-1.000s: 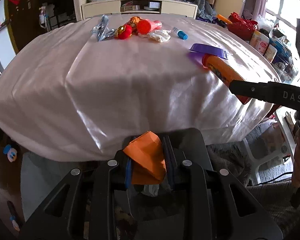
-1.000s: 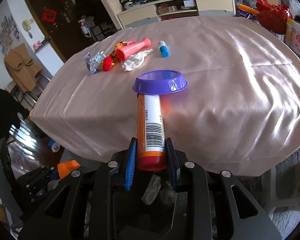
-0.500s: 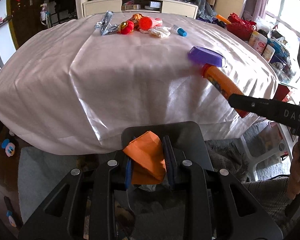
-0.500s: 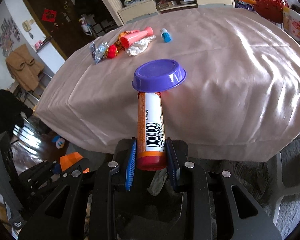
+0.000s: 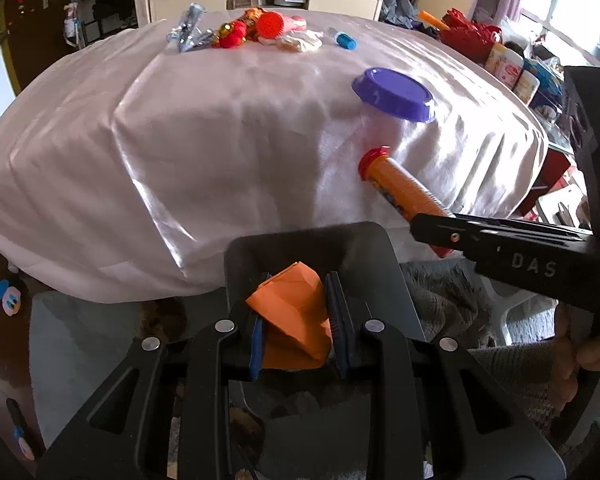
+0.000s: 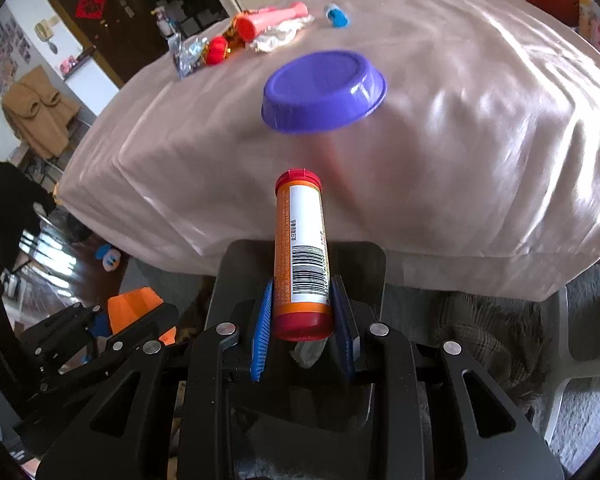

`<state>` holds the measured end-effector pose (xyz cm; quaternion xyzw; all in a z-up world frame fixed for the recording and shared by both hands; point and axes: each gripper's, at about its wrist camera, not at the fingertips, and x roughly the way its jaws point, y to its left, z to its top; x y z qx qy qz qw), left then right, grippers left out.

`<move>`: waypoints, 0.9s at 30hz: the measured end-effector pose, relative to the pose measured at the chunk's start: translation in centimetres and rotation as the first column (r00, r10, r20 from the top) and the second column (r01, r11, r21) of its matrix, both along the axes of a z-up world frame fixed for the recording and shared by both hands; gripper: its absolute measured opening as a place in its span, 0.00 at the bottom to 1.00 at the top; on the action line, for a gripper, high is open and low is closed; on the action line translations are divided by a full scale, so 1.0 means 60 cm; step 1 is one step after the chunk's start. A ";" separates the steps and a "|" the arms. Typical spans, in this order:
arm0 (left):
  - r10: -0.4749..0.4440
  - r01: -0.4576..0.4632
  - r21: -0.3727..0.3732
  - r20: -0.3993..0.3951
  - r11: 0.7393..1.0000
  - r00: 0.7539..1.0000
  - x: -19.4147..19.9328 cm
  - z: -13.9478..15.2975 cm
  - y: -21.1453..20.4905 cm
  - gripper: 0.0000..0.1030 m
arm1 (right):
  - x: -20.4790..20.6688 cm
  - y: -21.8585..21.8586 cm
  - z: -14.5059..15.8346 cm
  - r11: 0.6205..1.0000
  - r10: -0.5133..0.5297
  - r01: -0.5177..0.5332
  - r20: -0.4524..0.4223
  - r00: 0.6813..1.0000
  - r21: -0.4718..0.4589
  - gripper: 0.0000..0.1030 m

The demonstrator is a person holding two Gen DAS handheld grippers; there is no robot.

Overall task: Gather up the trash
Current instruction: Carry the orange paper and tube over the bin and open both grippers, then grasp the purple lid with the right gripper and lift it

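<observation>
While both grippers hang over the bin below the table's edge, we judge the job about half done. Our left gripper is clamped on orange paper, our right gripper on a tube. Neither is dropped yet. Wrappers, a blue cap and a purple bowl wait on the table.
</observation>
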<state>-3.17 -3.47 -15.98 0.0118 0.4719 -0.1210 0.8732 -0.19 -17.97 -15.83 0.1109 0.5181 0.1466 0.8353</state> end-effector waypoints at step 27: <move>0.063 -0.062 0.057 -0.016 0.996 0.998 0.022 0.018 0.018 0.83 | 0.021 -0.060 0.081 0.987 -0.157 0.152 0.163 0.974 0.042 0.84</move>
